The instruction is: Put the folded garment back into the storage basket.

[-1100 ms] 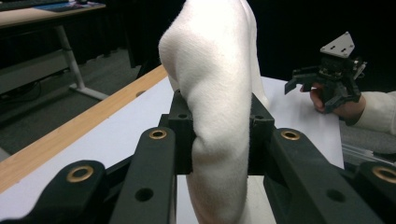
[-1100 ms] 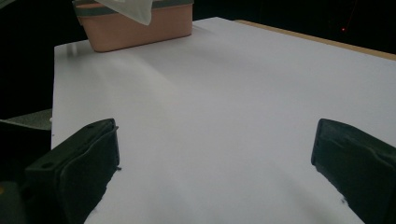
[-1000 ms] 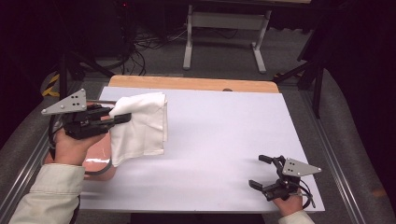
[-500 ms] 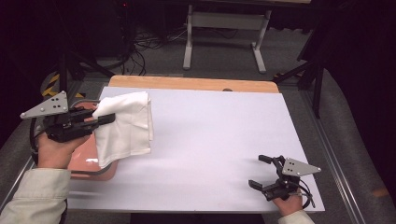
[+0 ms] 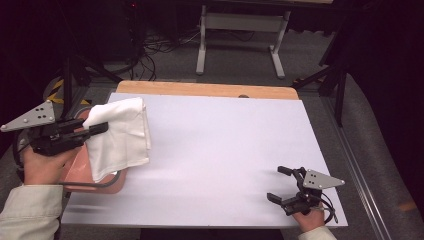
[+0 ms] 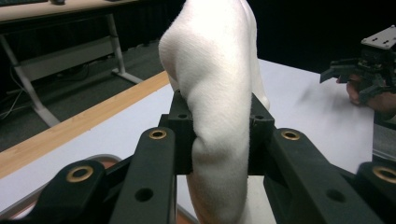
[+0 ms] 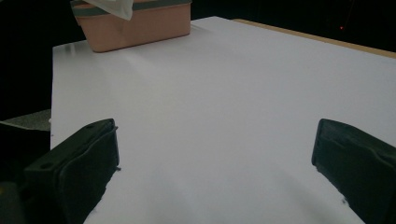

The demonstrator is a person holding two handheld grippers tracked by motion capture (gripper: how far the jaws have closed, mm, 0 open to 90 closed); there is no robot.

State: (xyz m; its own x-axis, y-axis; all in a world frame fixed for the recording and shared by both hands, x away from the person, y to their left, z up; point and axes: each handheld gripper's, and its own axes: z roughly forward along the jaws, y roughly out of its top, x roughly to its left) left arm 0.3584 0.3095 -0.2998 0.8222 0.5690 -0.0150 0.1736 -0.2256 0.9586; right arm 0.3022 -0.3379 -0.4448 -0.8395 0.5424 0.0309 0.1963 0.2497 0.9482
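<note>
From the high view, the left hand-held gripper [image 5: 100, 128] is at the left edge of the white table [image 5: 220, 150], clamped on a white cloth [image 5: 122, 140] that drapes down from its jaws over a pink basin [image 5: 82, 172] standing at the table's left edge. The left gripper view brings out the grip itself: the cloth [image 6: 219, 93] is pinched between the two black pads and bulges above and below them, with its top rising past the upper edge of the picture. That same view also catches the other hand-held gripper far off at the right, over the table. The right hand-held gripper [image 5: 278, 183] sits near the table's front right corner in the high view, well apart from the cloth, with its jaws spread wide and nothing between them. The right gripper view confirms the wide gap, bare table showing between the two jaws, and adds a side look at the basin [image 7: 135, 25]: its pink wall, a grey-green band around its rim, and a corner of the cloth [image 7: 112, 7] hanging over it.
</note>
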